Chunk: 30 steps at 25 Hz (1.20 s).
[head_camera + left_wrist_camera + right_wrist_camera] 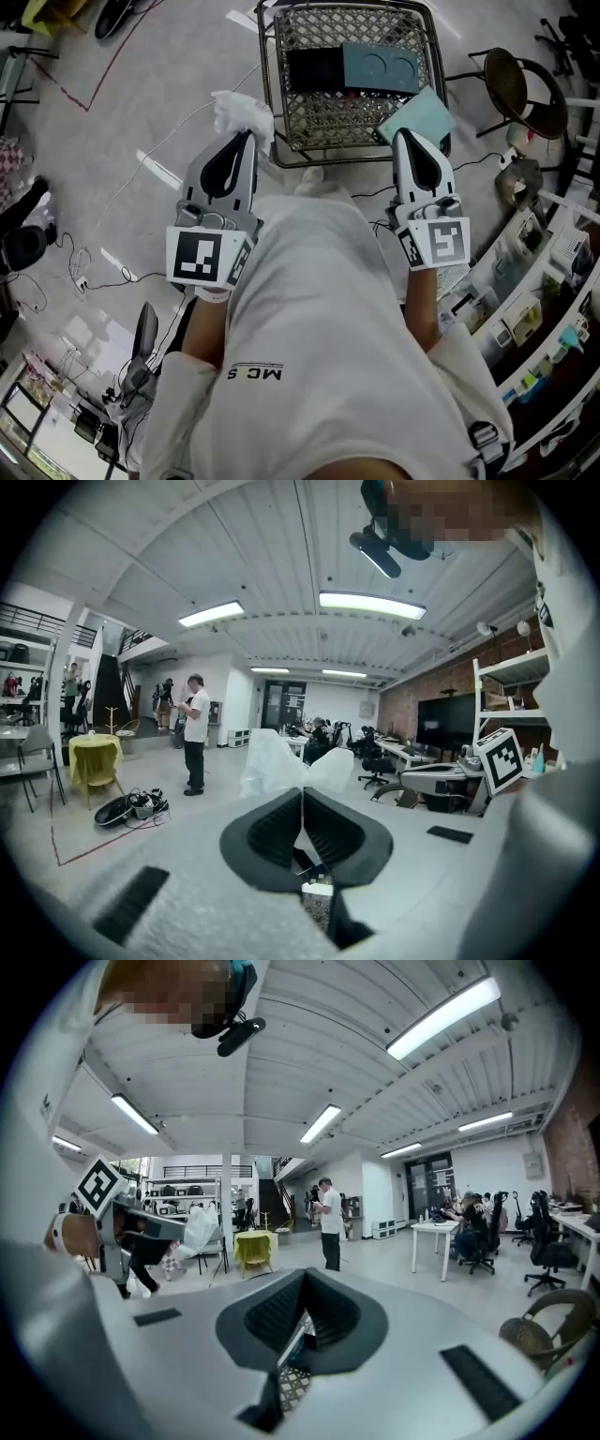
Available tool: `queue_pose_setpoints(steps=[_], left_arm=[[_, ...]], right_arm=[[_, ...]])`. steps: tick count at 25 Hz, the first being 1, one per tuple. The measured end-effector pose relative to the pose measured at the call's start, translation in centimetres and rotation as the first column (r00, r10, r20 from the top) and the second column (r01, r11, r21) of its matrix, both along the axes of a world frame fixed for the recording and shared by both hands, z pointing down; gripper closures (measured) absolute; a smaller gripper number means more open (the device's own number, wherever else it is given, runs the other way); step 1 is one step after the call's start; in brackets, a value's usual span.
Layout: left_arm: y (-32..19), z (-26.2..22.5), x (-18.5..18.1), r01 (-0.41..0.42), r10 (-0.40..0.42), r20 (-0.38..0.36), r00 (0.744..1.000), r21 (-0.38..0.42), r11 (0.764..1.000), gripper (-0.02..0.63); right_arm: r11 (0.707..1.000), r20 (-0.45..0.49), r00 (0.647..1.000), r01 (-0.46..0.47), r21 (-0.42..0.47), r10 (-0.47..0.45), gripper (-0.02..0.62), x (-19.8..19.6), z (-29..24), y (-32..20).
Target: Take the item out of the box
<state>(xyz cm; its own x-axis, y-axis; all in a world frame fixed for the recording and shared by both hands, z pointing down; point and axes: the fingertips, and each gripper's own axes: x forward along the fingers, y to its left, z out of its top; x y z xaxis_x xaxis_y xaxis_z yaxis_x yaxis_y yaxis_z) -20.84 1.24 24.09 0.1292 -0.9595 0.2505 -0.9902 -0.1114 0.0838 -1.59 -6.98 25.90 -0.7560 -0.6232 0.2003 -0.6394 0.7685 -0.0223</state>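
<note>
In the head view my left gripper is shut on a crumpled white plastic wrap, held in front of the person's chest. From the left gripper view the wrap fans out beyond the closed jaws of the left gripper. My right gripper is shut on a flat teal panel. That panel shows edge-on between the jaws of the right gripper. Below stands a wire basket holding a teal box and a dark box.
A round brown chair stands to the right of the basket, and shelves run along the right. Cables lie on the floor at the left. A person in a white shirt stands further off in the room.
</note>
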Motion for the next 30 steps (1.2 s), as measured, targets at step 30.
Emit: queue_pose_setpoints(steps=[30], left_arm=[[1.4,-0.2,-3.3,0.143,-0.147,-0.093,0.985,-0.057,0.988,0.577]], right_arm=[[0.944,-0.093,0.939,0.33,-0.028,-0.331,0.58,-9.9,-2.1,1.0]])
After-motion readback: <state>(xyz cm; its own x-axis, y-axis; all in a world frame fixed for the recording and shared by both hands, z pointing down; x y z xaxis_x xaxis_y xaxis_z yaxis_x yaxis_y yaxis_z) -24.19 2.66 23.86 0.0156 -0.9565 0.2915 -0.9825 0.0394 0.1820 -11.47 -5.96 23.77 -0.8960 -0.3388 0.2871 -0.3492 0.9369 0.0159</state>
